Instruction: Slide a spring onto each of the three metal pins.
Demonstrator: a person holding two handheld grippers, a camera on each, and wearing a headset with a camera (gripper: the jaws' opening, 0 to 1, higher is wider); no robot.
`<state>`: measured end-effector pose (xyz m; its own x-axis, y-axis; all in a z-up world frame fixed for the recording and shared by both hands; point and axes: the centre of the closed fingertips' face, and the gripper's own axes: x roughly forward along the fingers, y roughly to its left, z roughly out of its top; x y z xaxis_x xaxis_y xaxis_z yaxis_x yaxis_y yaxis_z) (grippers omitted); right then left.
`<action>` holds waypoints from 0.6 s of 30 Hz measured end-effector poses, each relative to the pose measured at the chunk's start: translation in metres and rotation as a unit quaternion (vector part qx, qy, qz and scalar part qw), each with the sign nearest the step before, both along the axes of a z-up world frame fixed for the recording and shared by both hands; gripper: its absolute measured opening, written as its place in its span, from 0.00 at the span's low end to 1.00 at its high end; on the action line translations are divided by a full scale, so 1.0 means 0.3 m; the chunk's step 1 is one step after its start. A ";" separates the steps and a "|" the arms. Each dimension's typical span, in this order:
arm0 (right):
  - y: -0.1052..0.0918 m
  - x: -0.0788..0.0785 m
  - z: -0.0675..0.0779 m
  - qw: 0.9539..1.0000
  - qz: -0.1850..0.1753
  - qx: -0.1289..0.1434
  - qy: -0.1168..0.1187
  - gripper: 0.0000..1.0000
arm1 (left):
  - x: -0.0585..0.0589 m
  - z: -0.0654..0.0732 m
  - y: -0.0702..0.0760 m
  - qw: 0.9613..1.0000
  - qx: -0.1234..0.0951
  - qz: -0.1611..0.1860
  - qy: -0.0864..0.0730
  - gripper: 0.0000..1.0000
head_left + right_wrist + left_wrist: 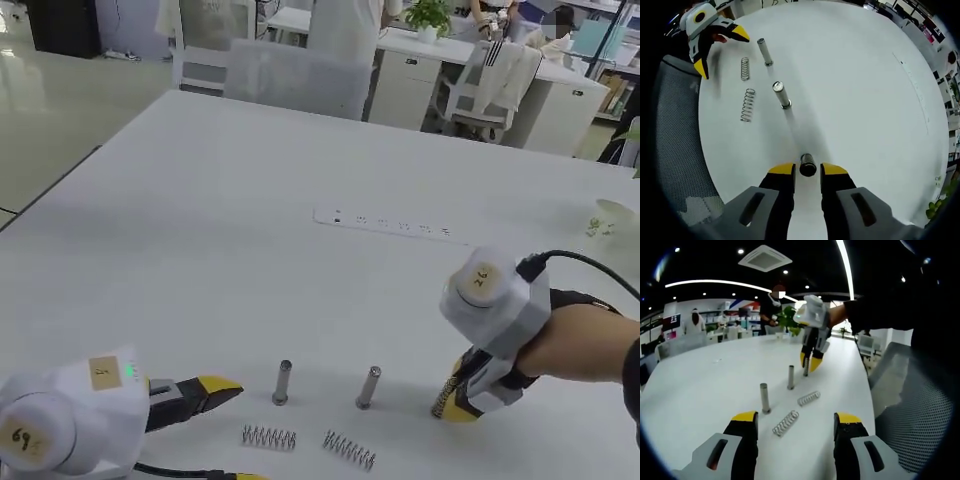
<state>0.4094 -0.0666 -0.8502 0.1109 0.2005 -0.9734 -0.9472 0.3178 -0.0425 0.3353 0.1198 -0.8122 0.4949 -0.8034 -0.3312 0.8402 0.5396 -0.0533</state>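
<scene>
Matt white tabletop (250, 220), smooth bright metal pins (283, 383), wire springs (268, 437) (chair (920, 405) in dark mesh)

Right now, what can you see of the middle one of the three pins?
The middle pin is a silvery metal cylinder with a flat round top and a small wider foot. It stands upright on the white table, bare, with no spring on it. A loose spring lies near its foot, apart from it. Nothing else touches the pin.
</scene>
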 end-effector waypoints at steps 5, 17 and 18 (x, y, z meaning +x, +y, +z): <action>-0.024 -0.015 0.011 1.000 -0.012 0.005 -0.003 0.18 | -0.001 -0.001 -0.001 1.000 0.001 -0.001 -0.001 0.56; -0.032 -0.091 0.023 0.999 -0.025 0.021 -0.005 0.20 | -0.002 -0.006 -0.002 1.000 0.004 -0.004 -0.001 0.56; -0.027 -0.100 0.023 0.999 -0.026 0.024 -0.004 0.20 | -0.002 -0.005 -0.003 1.000 0.003 -0.005 -0.002 0.56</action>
